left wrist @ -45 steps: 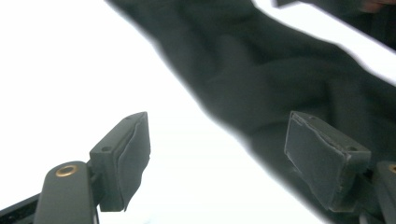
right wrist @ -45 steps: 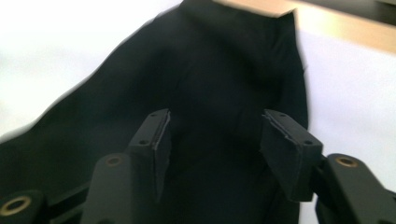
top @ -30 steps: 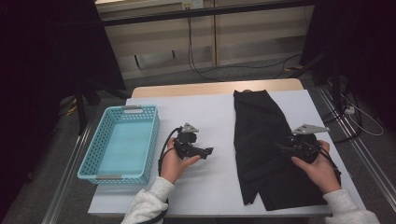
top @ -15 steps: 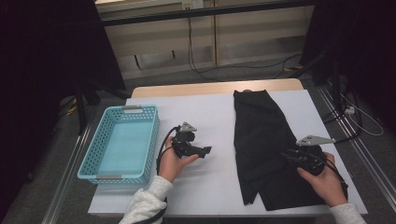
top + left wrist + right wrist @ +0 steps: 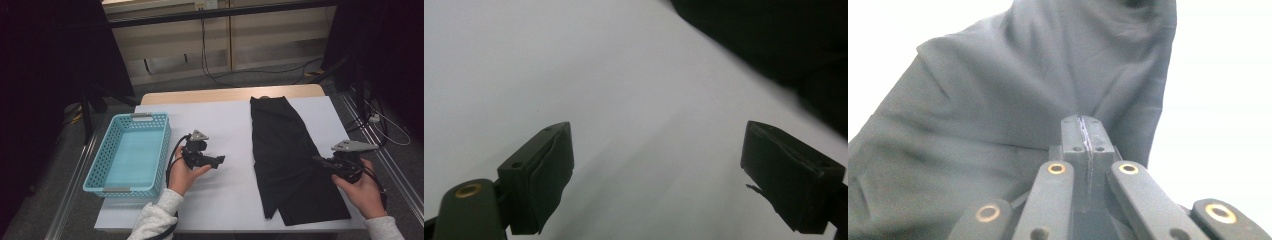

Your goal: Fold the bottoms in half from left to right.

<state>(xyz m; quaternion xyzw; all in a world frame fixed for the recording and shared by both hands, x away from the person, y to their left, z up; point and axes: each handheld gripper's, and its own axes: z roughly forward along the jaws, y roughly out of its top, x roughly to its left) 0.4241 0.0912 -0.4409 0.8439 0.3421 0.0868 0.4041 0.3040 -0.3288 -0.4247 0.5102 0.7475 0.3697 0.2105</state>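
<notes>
White table (image 5: 230,120) underneath it all, and the black garment (image 5: 287,155) lies flat along its right half — its outer edge right at the tips of the right gripper (image 5: 318,160), whose jaws have just closed, pads pressed flat together; whether any cloth is pinched between them I cannot tell. The blue basket (image 5: 100,165) sits behind the left gripper (image 5: 219,161) — jaws wide apart over bare table, garment well ahead of them.

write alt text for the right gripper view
The right gripper has its two black jaws pressed together, tips at the edge of a dark cloth that rises in folds from a white table.
</notes>
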